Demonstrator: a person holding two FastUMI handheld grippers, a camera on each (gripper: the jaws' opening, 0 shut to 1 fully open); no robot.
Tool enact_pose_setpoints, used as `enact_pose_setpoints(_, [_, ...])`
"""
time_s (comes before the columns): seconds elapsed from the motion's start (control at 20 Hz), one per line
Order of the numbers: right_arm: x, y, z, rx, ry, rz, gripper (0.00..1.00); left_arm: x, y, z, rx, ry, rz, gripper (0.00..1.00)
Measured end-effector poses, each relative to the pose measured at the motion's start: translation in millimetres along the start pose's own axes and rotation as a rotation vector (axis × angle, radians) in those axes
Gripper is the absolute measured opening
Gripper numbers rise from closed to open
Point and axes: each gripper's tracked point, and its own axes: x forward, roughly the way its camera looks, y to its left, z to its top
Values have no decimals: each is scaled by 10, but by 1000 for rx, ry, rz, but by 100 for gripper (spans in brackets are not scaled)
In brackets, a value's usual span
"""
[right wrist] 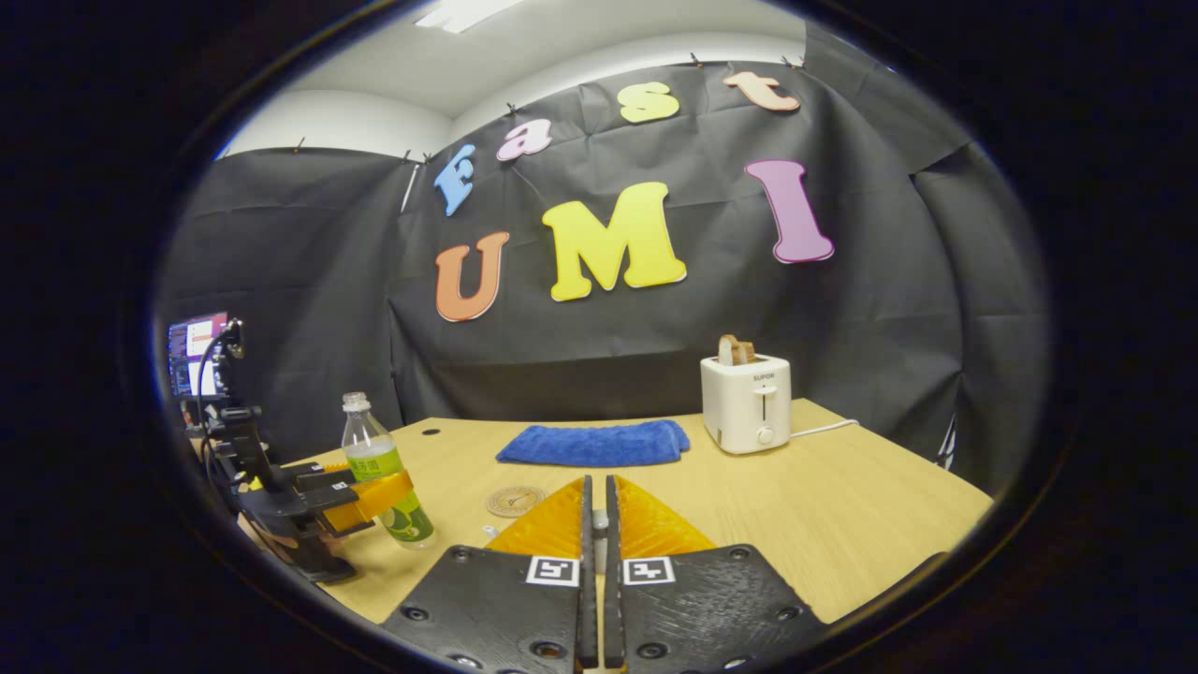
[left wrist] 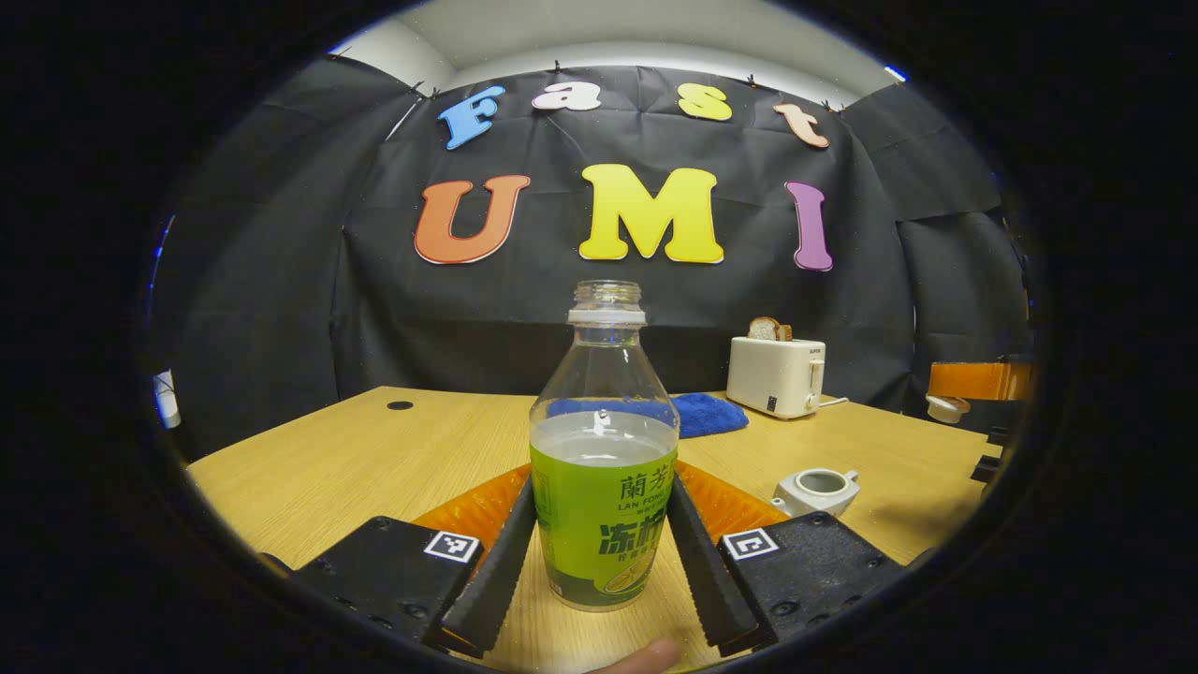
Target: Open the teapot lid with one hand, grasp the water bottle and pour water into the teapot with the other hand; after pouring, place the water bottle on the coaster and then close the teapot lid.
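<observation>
An uncapped clear water bottle (left wrist: pixel 604 487) with a green label, about half full, stands between the fingers of my left gripper (left wrist: pixel 602 487), which press on both its sides. The right gripper view shows that bottle (right wrist: pixel 379 477) leaning slightly, held by the left gripper (right wrist: pixel 370 501) at the table's left. The white teapot (left wrist: pixel 816 490) sits lidless to the right of the bottle. My right gripper (right wrist: pixel 598 482) is shut on a small white piece, the teapot lid (left wrist: pixel 947 407), held above the table. A round wooden coaster (right wrist: pixel 514 501) lies ahead of the right gripper.
A folded blue towel (right wrist: pixel 594 443) lies mid-table at the back, beside a white toaster (right wrist: pixel 746 402) holding bread. A monitor (right wrist: pixel 197 356) stands off the table's left edge. A person's fingertip (left wrist: pixel 646 658) shows under the bottle.
</observation>
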Motion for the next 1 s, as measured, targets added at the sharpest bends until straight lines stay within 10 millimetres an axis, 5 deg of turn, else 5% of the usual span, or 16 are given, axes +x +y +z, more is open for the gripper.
enact_pose_setpoints(0.45, [-40,-72,6,-9,11,-14,2,-217,160,396,172,22,123,78])
enact_pose_setpoints(1.0, [-57,-346,20,0,25,-73,2,-28,30,322,730,181,146,76])
